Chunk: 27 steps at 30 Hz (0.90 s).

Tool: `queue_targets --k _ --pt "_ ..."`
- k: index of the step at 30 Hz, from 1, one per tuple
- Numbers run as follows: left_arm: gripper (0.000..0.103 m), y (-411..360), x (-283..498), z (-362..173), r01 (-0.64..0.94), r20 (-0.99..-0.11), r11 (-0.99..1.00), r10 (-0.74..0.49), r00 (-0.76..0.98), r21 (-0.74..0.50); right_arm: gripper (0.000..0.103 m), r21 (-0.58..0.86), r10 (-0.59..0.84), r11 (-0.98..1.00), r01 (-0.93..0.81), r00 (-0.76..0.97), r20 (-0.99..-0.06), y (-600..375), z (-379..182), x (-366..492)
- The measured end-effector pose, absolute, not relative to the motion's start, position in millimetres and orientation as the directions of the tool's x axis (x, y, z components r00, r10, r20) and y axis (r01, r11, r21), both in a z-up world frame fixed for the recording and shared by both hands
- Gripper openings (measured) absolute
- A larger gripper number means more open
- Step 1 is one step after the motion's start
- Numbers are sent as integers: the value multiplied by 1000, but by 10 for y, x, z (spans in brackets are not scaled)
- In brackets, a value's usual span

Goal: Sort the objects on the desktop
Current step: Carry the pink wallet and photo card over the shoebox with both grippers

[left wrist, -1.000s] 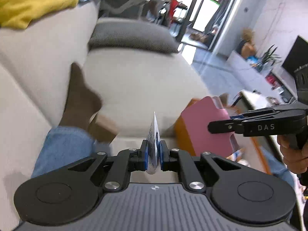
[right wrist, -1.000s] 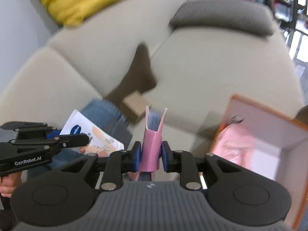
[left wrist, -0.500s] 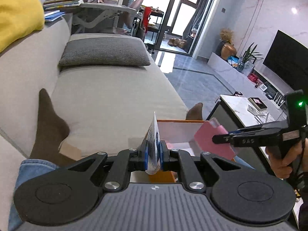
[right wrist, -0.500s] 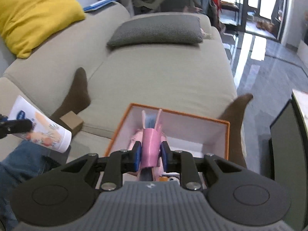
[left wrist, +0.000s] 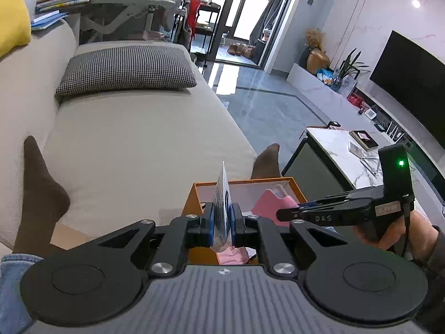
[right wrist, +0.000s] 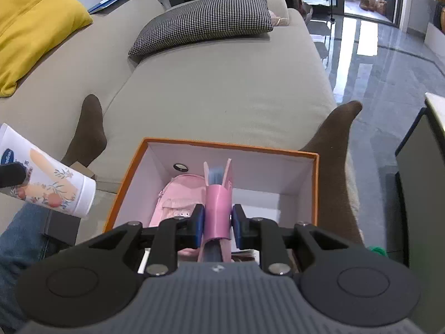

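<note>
Pink case (right wrist: pixel 218 203), clamped in right tool (right wrist: pixel 218 222): lower toward box (right wrist: pixel 230 146) twelve o'clock wall; left tool (left wrist: pixel 222 222) grips tube (left wrist: pixel 222 203).

Beige sofa (left wrist: pixel 133 128) fills centre-left; houndstooth cushion (left wrist: pixel 125 69) on it, yellow cushion (right wrist: pixel 30 19) at upper left. Glossy grey tile floor (left wrist: pixel 267 105) at centre right. Daylit glass doors (left wrist: pixel 250 8) at top centre; dark TV (left wrist: pixel 411 75) on white marble wall (left wrist: pixel 361 5) at right

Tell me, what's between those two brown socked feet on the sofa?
The orange box, with a pink pouch inside, lies between the feet in the right wrist view.
</note>
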<state>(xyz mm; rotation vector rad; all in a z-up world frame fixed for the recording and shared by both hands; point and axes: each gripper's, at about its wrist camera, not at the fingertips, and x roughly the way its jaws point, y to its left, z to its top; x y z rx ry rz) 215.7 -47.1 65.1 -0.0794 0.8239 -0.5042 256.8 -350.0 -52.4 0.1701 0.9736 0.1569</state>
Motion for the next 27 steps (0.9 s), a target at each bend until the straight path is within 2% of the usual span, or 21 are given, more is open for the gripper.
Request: queue_targets --k 2,10,15,20,25,27 --pt "12 -494 2195 618 395 -687 881 -456 565 -260 23 237 239 969 -74 544 -805 -3498 -586 2615" --pt "12 -527 2308 550 381 -705 891 -436 560 -248 23 505 446 862 -38 531 -721 -3433 -898 2937" --pt "12 -549 2348 537 384 -711 892 -431 556 -240 23 611 530 792 -4 500 -684 -3359 -1149 3067" --pt "12 -600 2372 505 394 -714 888 -435 549 -238 24 610 529 791 33 463 -711 -3402 -1323 3087" --pt "12 -623 2388 509 396 -715 887 -435 547 -237 33 490 410 870 62 462 -786 -3406 -1331 3047" --pt "12 -623 2385 509 396 -716 888 -433 548 -235 33 487 404 870 77 454 -794 -3421 -1373 3025"
